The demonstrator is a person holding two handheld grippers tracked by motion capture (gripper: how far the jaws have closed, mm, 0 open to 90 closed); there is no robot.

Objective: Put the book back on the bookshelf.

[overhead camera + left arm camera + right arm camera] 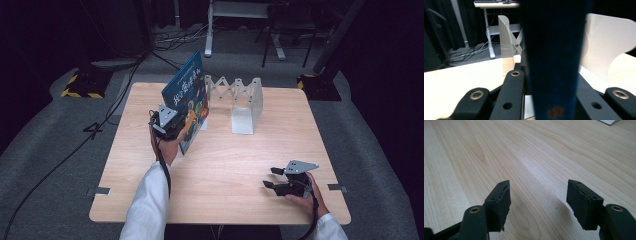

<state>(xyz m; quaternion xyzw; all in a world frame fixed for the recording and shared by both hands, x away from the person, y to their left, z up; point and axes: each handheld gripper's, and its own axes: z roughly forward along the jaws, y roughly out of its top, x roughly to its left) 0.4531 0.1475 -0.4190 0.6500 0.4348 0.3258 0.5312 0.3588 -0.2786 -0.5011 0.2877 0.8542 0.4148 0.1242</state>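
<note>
One blue book [187, 95], clamped in the left gripper [172, 122], awaits slotting into the rack [240, 102] near the table's far edge; right gripper [272, 178] idle, jaws apart.

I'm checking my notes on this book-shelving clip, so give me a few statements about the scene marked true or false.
1. The left gripper is shut on the blue book. True.
2. The book lies flat on the table. False: it is held up on edge, tilted, next to the white expandable book rack.
3. The right gripper is open with nothing between its jaws. True.
4. The right gripper grips the rack. False: it sits near the table's front right corner, apart from the rack.
5. Several books already stand in the rack. False: none can be seen in it.
</note>
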